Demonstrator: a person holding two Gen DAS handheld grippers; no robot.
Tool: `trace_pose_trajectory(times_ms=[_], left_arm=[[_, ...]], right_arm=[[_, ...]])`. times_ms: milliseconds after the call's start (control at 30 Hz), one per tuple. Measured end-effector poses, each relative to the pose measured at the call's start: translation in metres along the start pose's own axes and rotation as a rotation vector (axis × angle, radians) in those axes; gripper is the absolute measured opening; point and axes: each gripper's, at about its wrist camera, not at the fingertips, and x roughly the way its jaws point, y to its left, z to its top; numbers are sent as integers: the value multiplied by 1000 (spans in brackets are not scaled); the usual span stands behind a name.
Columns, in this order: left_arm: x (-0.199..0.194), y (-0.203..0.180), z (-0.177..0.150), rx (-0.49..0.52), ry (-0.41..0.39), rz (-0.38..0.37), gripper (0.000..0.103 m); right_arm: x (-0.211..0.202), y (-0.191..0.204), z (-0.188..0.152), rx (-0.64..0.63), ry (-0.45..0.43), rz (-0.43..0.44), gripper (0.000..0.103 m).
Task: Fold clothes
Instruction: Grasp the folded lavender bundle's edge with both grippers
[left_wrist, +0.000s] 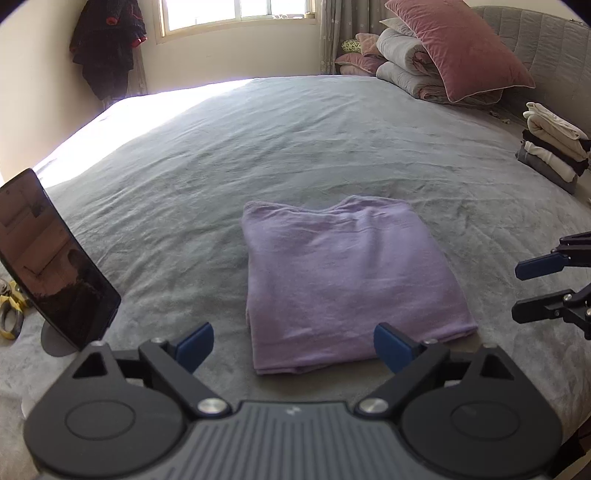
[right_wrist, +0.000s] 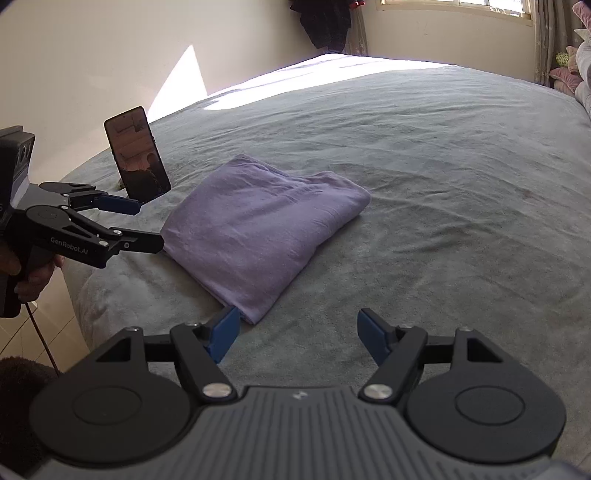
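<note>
We see a purple garment (left_wrist: 351, 280) lying folded into a neat rectangle on the grey bedspread (left_wrist: 258, 147), near the bed's front edge and flat against the cover. Our left gripper (left_wrist: 293, 345) stands with its jaws spread wide, the blue pads on either side of the fold's near edge without pressing on it, and nothing sits between them but bedspread and the cloth's hem. Our right gripper (right_wrist: 297, 336) is likewise parted, fairly wide, its left pad just beside the garment's nearest corner; whether that pad brushes the fabric we cannot tell. From the right wrist view we also catch the left gripper from the side, held in a hand (right_wrist: 33, 273), and its black arm carries white lettering that reads "GenRobot.AI" (the only writing we can make out anywhere). A dark phone (left_wrist: 55, 262) stands tilted on a small round stand on the left side of the bed, its screen glossy with reflections and no legible text. Far off, by the padded headboard, a pink pillow (left_wrist: 458, 48) leans on rolled grey bedding, and a stack of folded clothes (left_wrist: 554, 147) in white, beige, black and grey rests at the bed's right side, well apart from the purple piece. Dark clothing (left_wrist: 107, 44) hangs in the corner beside the window.
</note>
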Motion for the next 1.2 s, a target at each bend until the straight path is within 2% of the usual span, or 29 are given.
trace_pose_trajectory(times_ms=[233, 433, 600, 800, 967, 1000, 1067, 1100, 1167, 1200], left_arm=[[19, 14, 21, -60, 11, -54, 95], [41, 43, 34, -222, 15, -168, 95], [59, 62, 36, -332, 17, -220, 93], [81, 74, 33, -445, 42, -280, 70], [96, 77, 29, -546, 11, -298, 65], [99, 78, 28, -567, 3, -300, 64], [104, 78, 27, -609, -14, -305, 52], [105, 77, 27, -620, -19, -301, 49], [104, 71, 25, -619, -30, -281, 47], [103, 70, 25, -619, -33, -275, 46]], right_arm=[[14, -13, 13, 157, 30, 87, 74], [32, -39, 21, 361, 27, 127, 74], [42, -60, 25, 517, 4, 177, 74], [56, -72, 32, 638, -30, 213, 74], [74, -78, 38, 739, -71, 236, 73], [76, -78, 39, 753, -79, 233, 72], [82, -75, 41, 768, -89, 226, 66], [85, -74, 42, 775, -94, 222, 62], [90, -69, 42, 770, -91, 208, 45], [92, -66, 42, 766, -89, 201, 43]])
